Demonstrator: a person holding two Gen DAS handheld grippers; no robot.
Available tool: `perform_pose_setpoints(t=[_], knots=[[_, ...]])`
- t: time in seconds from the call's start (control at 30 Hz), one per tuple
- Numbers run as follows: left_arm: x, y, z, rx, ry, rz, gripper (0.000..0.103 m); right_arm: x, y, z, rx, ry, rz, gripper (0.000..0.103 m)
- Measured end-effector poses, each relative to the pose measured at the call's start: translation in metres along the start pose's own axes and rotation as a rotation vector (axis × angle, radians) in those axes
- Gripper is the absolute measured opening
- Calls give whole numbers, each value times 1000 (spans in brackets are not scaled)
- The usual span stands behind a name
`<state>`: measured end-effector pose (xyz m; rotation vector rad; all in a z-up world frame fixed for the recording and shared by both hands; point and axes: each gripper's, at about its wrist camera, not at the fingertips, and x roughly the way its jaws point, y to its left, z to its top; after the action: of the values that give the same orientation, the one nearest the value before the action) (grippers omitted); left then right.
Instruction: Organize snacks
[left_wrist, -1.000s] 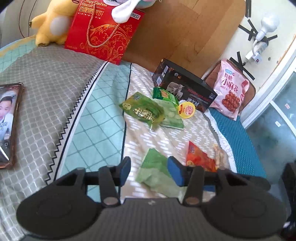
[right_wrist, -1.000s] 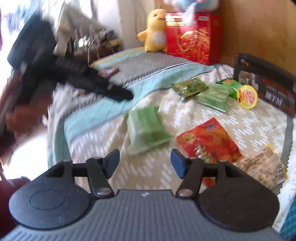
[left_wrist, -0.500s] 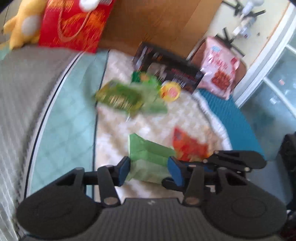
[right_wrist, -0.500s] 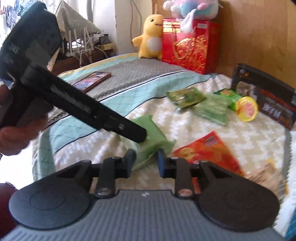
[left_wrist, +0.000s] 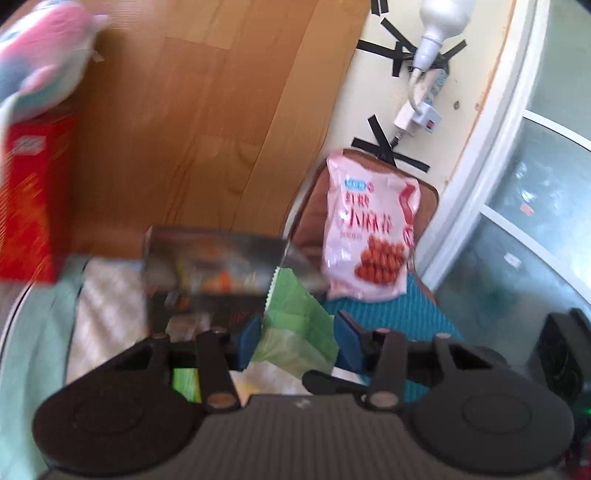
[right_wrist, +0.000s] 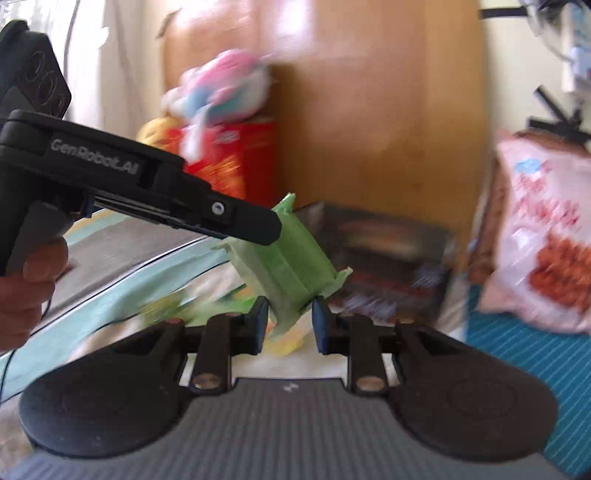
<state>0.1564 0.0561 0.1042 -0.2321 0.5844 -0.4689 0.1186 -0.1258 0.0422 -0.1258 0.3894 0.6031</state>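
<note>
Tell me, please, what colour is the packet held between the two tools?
Light green packet, seen best in the right wrist view.

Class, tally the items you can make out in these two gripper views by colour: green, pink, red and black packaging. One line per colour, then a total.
Green snack packet: 1
Pink snack bag: 1
Red gift box: 1
Black box: 1
Total: 4

A quilted bed (right_wrist: 122, 280) in grey, mint and cream; near its wooden head edge lie a dark cardboard box (left_wrist: 214, 269) and red carton (left_wrist: 33, 206).
</note>
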Motion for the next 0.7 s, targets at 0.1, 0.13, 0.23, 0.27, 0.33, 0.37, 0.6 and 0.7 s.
perform_pose_setpoints(t=[0.1, 0.13, 0.23, 0.27, 0.33, 0.37, 0.6, 0.7], knots=[[41, 1, 26, 8, 0, 13, 44, 21, -30, 17, -11, -23, -57, 29], [54, 2, 32, 12, 3, 18, 44, 28, -38, 20, -16, -26, -76, 29], [97, 7, 44, 13, 44, 37, 44, 50, -63, 29, -19, -25, -125, 29], [110, 10, 45, 5, 68, 37, 44, 57, -71, 29, -15, -23, -138, 32], [134, 15, 42, -6, 108, 54, 44, 67, -84, 28, 0, -17, -170, 37], [140, 17, 40, -3, 117, 70, 44, 70, -90, 25, 8, -6, -176, 40], [87, 34, 28, 10, 86, 53, 51, 41, -94, 1, 100, -57, -189, 47], [35, 59, 16, -48, 41, 71, 53, 28, -91, -8, 174, -38, -82, 47]])
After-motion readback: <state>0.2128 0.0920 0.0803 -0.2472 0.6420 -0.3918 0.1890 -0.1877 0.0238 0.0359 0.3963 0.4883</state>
